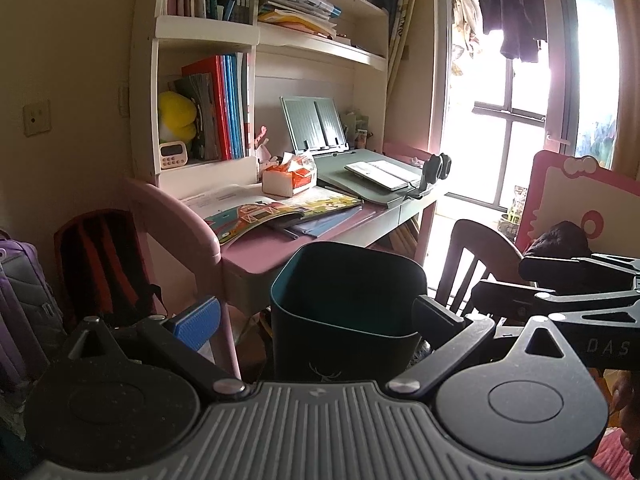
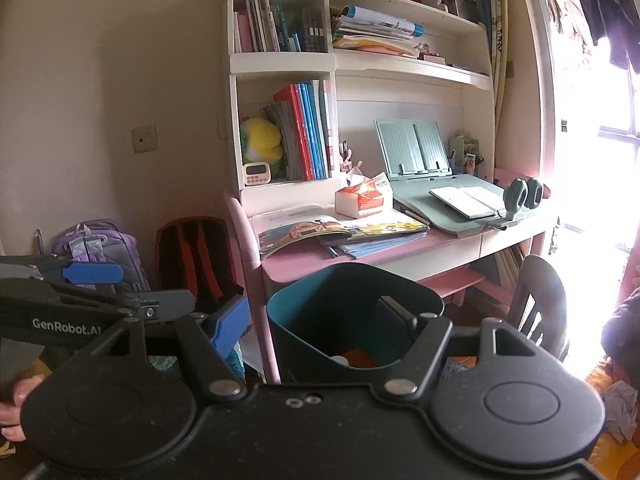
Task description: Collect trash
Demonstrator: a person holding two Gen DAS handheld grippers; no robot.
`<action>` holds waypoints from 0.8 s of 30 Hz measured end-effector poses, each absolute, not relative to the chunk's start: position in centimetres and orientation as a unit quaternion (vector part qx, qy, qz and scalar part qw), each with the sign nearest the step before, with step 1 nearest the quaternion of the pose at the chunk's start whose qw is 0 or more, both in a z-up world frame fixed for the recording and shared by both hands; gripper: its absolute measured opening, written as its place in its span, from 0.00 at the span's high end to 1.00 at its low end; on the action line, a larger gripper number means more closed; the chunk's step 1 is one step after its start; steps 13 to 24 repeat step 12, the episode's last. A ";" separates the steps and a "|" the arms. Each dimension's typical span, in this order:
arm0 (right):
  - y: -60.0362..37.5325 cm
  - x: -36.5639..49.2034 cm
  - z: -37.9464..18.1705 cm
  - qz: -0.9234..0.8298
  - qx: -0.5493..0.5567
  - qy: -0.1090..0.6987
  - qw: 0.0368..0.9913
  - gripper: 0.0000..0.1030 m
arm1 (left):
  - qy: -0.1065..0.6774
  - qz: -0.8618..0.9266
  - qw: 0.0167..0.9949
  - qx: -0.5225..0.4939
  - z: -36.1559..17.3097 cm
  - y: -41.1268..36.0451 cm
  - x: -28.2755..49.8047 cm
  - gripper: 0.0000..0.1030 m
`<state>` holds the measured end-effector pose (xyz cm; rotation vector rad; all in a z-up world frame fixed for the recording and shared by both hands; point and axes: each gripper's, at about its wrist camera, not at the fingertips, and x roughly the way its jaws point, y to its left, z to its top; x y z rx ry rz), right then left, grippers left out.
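A dark teal trash bin [image 1: 344,312] stands in front of the pink desk; it also shows in the right wrist view [image 2: 352,320]. Orange and white trash [image 2: 354,358] lies at its bottom. My left gripper [image 1: 316,316] is open and straddles the bin, one finger on each side. My right gripper [image 2: 312,322] is open, its right finger inside the bin, its left finger outside the left wall. Neither holds anything. A crumpled paper [image 2: 620,408] lies on the floor at far right.
The pink desk [image 2: 304,266] carries picture books, a tissue pack [image 2: 362,198] and a grey reading stand. Backpacks [image 2: 192,256] lean by the wall at left. A dark chair [image 2: 540,304] stands right of the bin. The other gripper shows at each view's edge.
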<state>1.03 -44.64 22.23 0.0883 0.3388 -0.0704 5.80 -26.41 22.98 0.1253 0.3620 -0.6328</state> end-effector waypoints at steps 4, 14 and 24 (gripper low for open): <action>-45.0 0.6 22.0 -0.031 0.050 0.166 0.984 0.32 | 0.176 -0.307 0.933 0.066 22.8 -26.7 5.2 0.00; -45.3 0.1 21.5 -0.030 0.060 0.169 0.983 0.32 | 0.181 -0.301 0.934 0.069 22.4 -27.4 4.8 0.00; -45.3 0.1 21.5 -0.030 0.060 0.169 0.983 0.32 | 0.181 -0.301 0.934 0.069 22.4 -27.4 4.8 0.00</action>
